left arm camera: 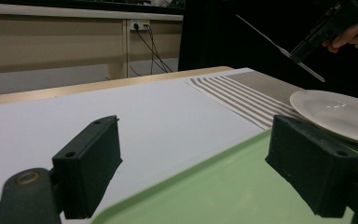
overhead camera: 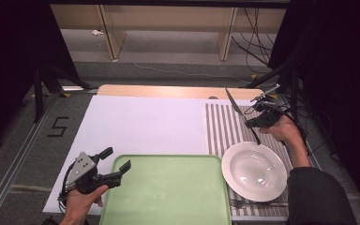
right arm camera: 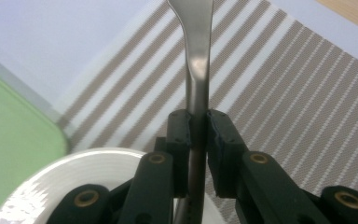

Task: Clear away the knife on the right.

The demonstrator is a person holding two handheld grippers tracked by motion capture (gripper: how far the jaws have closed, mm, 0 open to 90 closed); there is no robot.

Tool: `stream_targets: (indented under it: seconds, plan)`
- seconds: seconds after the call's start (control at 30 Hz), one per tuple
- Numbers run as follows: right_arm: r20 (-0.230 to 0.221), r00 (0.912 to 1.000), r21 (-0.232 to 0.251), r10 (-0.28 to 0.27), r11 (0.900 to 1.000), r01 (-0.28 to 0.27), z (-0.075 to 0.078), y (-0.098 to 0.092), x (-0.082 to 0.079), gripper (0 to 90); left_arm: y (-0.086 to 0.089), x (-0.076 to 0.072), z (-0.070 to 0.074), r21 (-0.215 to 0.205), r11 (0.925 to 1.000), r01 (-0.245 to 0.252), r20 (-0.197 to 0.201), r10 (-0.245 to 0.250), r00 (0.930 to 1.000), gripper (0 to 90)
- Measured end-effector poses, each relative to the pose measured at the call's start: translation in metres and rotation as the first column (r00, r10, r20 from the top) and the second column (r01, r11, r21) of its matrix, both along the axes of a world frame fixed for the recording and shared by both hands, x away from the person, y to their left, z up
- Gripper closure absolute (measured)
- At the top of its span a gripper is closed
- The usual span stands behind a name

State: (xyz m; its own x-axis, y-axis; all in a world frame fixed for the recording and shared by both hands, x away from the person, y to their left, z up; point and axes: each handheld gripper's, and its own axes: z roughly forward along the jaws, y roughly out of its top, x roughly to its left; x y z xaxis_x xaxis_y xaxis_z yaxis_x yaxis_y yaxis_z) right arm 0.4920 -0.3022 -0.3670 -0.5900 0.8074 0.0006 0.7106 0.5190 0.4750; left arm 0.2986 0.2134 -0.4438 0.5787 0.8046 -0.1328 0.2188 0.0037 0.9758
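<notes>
While my right gripper (overhead camera: 249,123) clamps the knife (overhead camera: 234,106) in the air above the striped placemat (overhead camera: 220,126), beside the white plate (overhead camera: 254,171), my left gripper (overhead camera: 117,161) jaws apart, over green tray (overhead camera: 168,192) edge on the worktop (overhead camera: 136,124).

My two hand-held black grippers and the dark sleeve.

My left black plastic two-jaw gripper (overhead camera: 117,165), beside the green tray (overhead camera: 168,206), carries a grey three-cornered plate with small screw holes and a looping black cable. Its blocky matte pads (left arm camera: 91,163) show round recessed holes. My right black gripper (overhead camera: 252,123), beyond the tray, has brass-coloured pivot rivets and trailing black cables. I wear a dark long sleeve (overhead camera: 316,197).
</notes>
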Motion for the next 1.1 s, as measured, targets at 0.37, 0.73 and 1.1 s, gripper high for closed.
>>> stream_targets:
  seconds: [0.37, 0.73, 1.1]
  plan:
    - [-0.004, 0.9992, 0.181, 0.039, 0.983, -0.037, 0.005, 0.019, -0.026, 80.5, 0.000, 0.000, 0.000, 0.000, 1.0000, -0.003, 0.001, 0.003, 1.0000, 16.4]
    - [0.051, 0.9973, 0.255, 0.053, 0.965, -0.064, 0.008, 0.036, -0.054, 80.5, 0.000, 0.001, 0.000, -0.010, 1.0000, 0.000, 0.008, 0.000, 1.0000, 16.3]
    - [0.065, 0.9942, 0.275, 0.086, 0.956, -0.100, 0.007, 0.053, -0.078, 80.5, 0.001, 0.000, 0.000, -0.006, 1.0000, -0.007, 0.004, 0.007, 1.0000, 16.3]
